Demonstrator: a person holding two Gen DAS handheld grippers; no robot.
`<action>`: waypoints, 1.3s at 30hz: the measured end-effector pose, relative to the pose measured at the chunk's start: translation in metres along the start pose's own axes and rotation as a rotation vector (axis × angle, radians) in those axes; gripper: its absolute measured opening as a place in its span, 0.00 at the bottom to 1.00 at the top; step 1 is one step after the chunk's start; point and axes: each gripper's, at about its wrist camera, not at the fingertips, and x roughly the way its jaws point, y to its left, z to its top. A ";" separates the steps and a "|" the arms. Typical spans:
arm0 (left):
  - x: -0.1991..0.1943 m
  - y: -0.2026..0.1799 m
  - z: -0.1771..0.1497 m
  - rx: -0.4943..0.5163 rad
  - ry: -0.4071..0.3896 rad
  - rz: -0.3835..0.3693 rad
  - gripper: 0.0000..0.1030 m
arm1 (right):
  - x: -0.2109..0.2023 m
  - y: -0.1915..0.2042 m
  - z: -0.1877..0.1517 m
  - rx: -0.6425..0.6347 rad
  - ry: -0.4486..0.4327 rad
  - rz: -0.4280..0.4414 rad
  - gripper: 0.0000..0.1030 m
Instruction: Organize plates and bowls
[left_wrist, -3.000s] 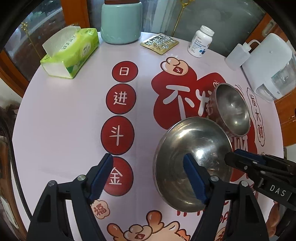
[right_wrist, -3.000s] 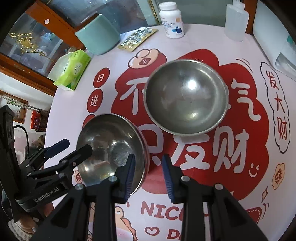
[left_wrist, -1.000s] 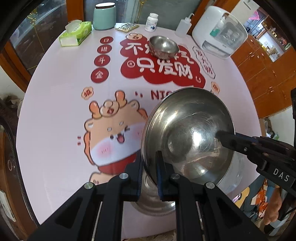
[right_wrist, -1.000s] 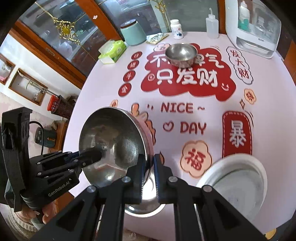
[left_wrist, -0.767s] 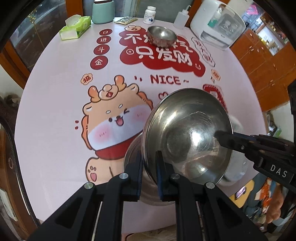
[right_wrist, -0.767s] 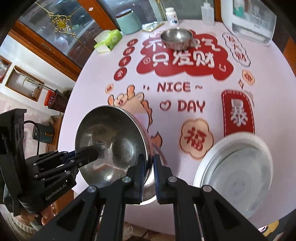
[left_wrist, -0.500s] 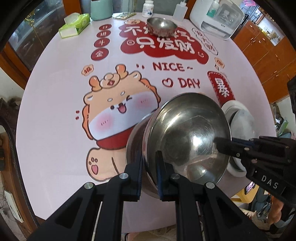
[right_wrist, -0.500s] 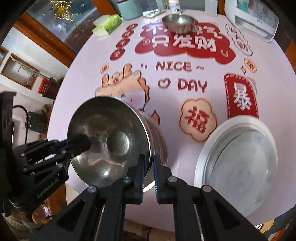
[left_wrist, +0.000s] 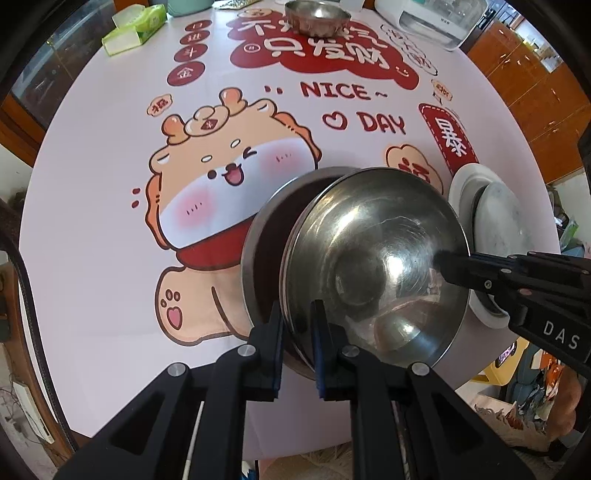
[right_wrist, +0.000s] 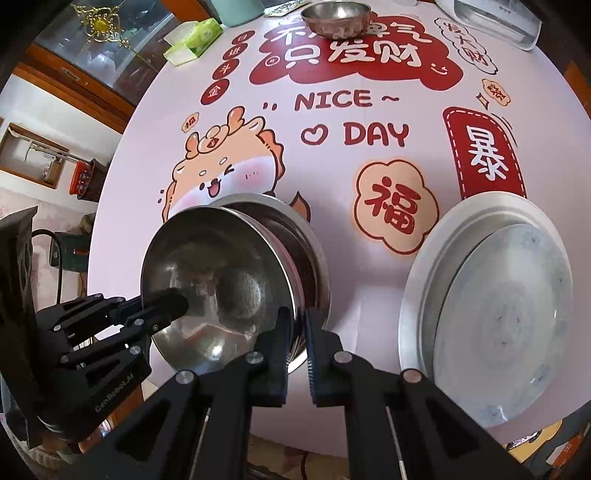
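- Tissue pack (left_wrist: 135, 27): far left of the table (left_wrist: 92, 206), not part of the job.
- Left gripper (left_wrist: 298, 345): its jaws are pressed onto the near rim of the held bowl (left_wrist: 373, 266), one pad inside the wall and one outside, so it is pinching steel and nothing else.
- Held bowl: it hangs tilted over the bottom bowl (left_wrist: 266, 236), partly inside that one's mouth. From here I cannot tell whether the two touch; it is not seated level yet.
- Bottom bowl: it sits near the table's front edge, on the cartoon print, and looks like the base of the bowl stack.
- Right gripper (right_wrist: 296, 341): its jaws are likewise squeezed on the opposite rim of the same held bowl (right_wrist: 218, 280), seen from its own camera with the left tool reaching in across from it. Both tools share one load.
- Plates (right_wrist: 491, 295): to the right of the bowls, near the edge, a smaller plate lies inside a larger white one. That pairing looks done.
- Small bowl (right_wrist: 335, 18): alone at the far side on the red lettering, well apart from the stack.
- Judgement on progress: plates appear sorted; the bowl stack is mid-way. Left to do, as I read it: lower the held bowl until it nests flat, let go with both tools, then bring over the small bowl and nest it on top.
- Risk in the step at hand: the tilt could make the rim catch on the bottom bowl's wall, so levelling before release seems wise.
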 end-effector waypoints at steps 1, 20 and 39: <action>0.001 0.001 0.000 -0.002 0.003 -0.004 0.11 | 0.002 0.000 0.000 0.001 0.005 -0.002 0.08; -0.008 0.013 0.012 -0.020 -0.040 0.033 0.30 | 0.004 0.008 0.008 -0.062 -0.006 -0.066 0.20; -0.060 -0.002 0.033 -0.021 -0.176 0.061 0.66 | -0.037 -0.005 0.010 -0.054 -0.116 -0.017 0.22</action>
